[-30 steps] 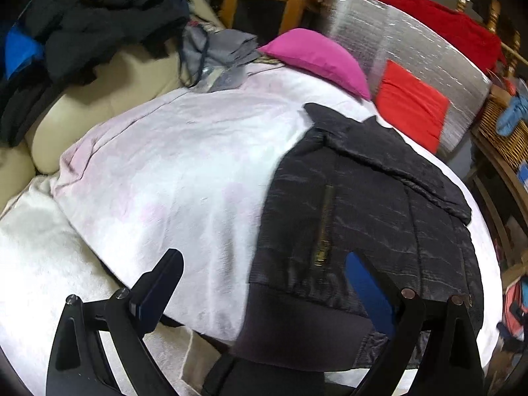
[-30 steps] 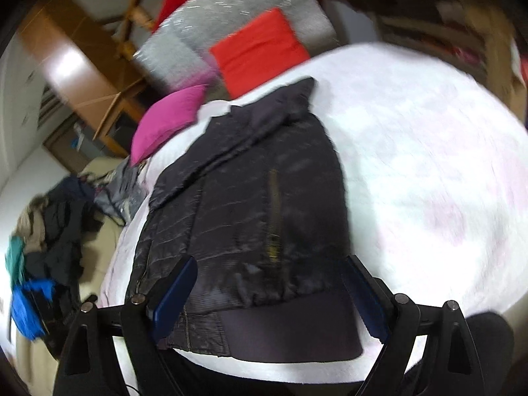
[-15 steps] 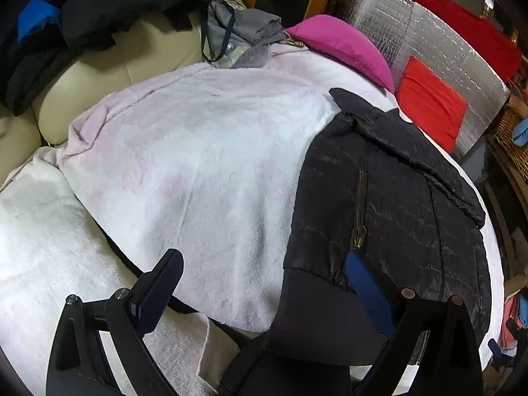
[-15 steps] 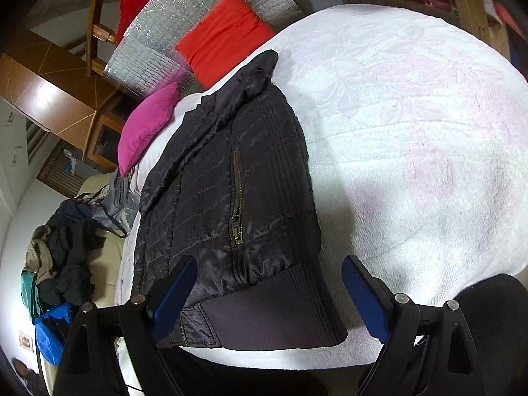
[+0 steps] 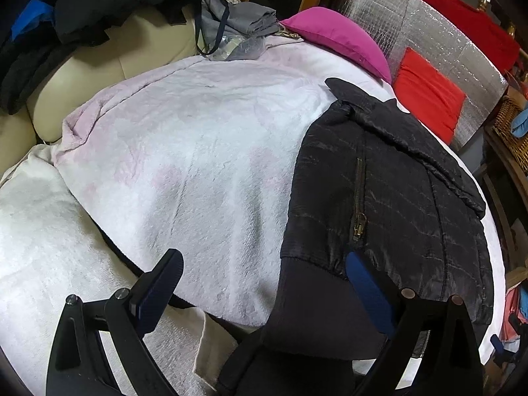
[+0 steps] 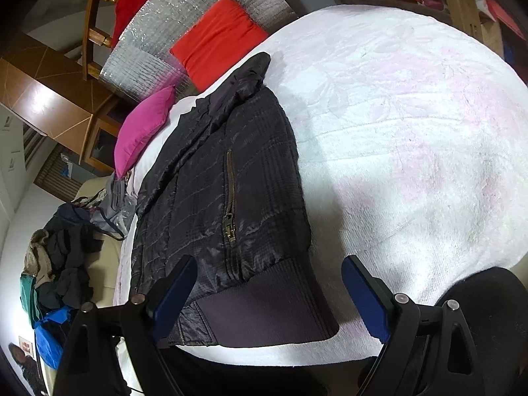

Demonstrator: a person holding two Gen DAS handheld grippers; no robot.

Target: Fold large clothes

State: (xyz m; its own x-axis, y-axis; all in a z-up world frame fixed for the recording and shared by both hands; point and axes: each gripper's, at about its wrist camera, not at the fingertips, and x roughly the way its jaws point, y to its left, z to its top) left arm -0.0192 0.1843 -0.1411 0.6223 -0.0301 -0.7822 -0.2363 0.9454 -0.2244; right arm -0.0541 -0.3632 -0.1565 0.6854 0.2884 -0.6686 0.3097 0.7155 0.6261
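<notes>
Facing a black quilted jacket (image 6: pixel 217 198) lying flat on the pale blanket (image 6: pixel 412 125), ribbed hem (image 6: pixel 264 310) toward you.
Expect soft, slippery bulk; pinch the grippier hem corners with left gripper (image 5: pixel 264 283) and right gripper (image 6: pixel 269 285), both wide and empty.

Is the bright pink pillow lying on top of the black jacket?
No, the bright pink pillow sits at the far end of the white fleece blanket, apart from the black quilted jacket.
</notes>
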